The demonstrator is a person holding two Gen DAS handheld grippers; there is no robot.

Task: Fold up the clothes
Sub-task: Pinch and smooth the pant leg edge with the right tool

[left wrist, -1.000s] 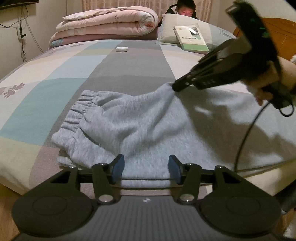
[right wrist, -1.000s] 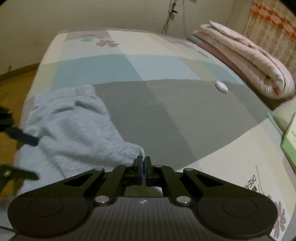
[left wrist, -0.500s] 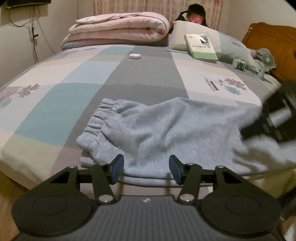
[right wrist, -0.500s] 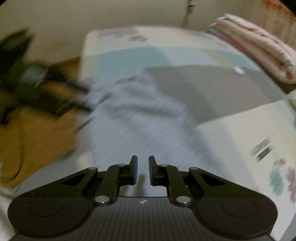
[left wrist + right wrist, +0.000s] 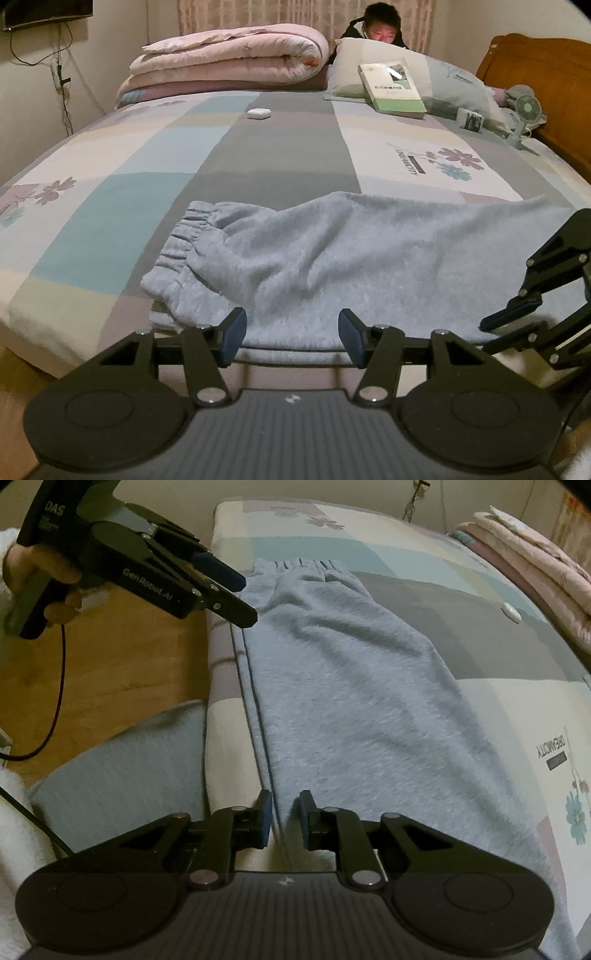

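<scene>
Grey sweatpants [image 5: 332, 258] lie stretched along the near edge of the bed, elastic cuff [image 5: 184, 232] at the left. My left gripper [image 5: 291, 325] hovers open just short of the garment's near edge, nothing between its pads. From the right wrist view the sweatpants [image 5: 351, 683] run away lengthwise, with the left gripper [image 5: 245, 598] held by a hand [image 5: 22, 565] near the cuff end. My right gripper [image 5: 284, 812] stands over the pants' seamed edge; its jaws are a narrow gap apart and opening, pads not pressing the cloth. It also shows at the right edge as the right gripper [image 5: 517, 317].
A patchwork bedsheet [image 5: 147, 166] covers the bed. At the back lie a folded pink quilt [image 5: 229, 55], a pillow with a book [image 5: 391, 88], a white case [image 5: 258, 112], a small fan [image 5: 524, 110] and a person [image 5: 380, 26]. Wooden floor [image 5: 110, 657] borders the bed.
The right gripper let go of the pinched fabric, swung from mid-garment to the right end at the bed edge, and parted its jaws. The pants now lie flatter. The left gripper barely moved.
</scene>
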